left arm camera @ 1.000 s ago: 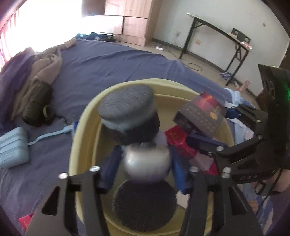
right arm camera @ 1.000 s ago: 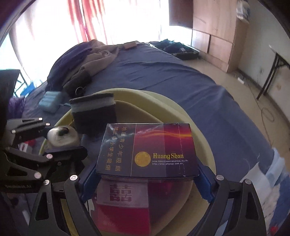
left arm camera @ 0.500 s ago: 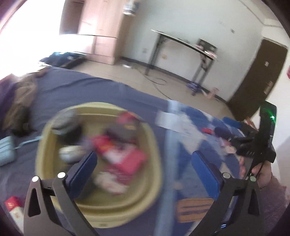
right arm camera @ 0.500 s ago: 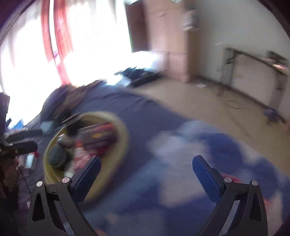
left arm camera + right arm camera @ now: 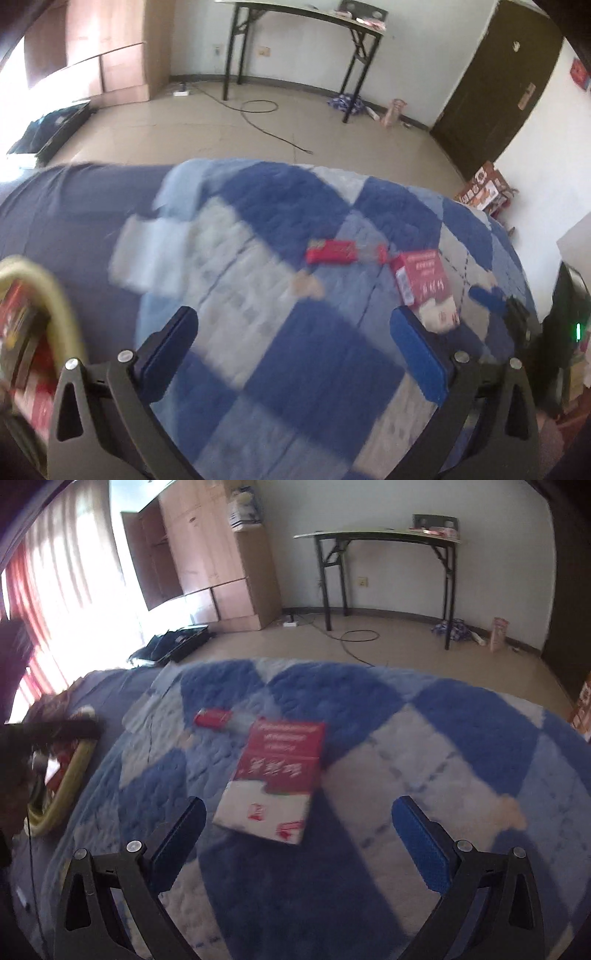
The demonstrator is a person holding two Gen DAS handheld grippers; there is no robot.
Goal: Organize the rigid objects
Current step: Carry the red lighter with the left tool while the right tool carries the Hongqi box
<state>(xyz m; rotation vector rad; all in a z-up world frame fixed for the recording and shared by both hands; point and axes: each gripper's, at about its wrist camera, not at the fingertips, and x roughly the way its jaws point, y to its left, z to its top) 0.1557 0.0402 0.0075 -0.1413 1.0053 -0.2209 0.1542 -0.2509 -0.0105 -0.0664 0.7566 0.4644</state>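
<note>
my right gripper (image 5: 299,834) wide, empty; line pads square across flat red-and-white cardboard box (image 5: 275,779), then descend.

checkered quilt (image 5: 369,716), folding table (image 5: 384,535), wooden wardrobe (image 5: 207,554)

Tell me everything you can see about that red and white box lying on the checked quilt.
The red and white box is a flat rectangular carton, seemingly cardboard. Its far half is red with white lettering too blurred to read; its near half is white with small red marks. It lies flat, face up and closed, slightly askew on the blue checked quilt. A smaller red pack lies just beyond its far corner; whether they touch is unclear. Nothing grips it.
</note>
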